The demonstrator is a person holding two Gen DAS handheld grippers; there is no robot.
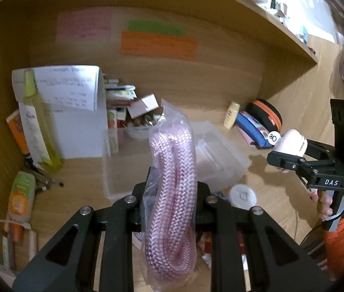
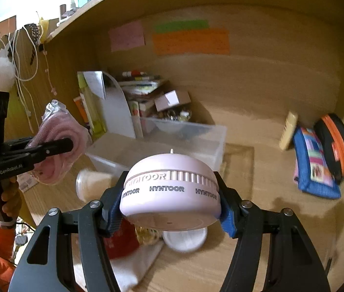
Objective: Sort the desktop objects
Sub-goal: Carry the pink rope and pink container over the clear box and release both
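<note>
Your left tool pinches a bagged coil of pink braided rope, held upright above the table. Your right tool is clamped on a pale pink round HYNTOOR gadget, also lifted off the table. Both hang in front of the clear plastic bin, which looks empty, so sorting seems barely begun. A white round lid, a cream tube, a blue pouch and an orange-trimmed black case lie loose. Both tools point level toward the back wall, side by side, apart.
</note>
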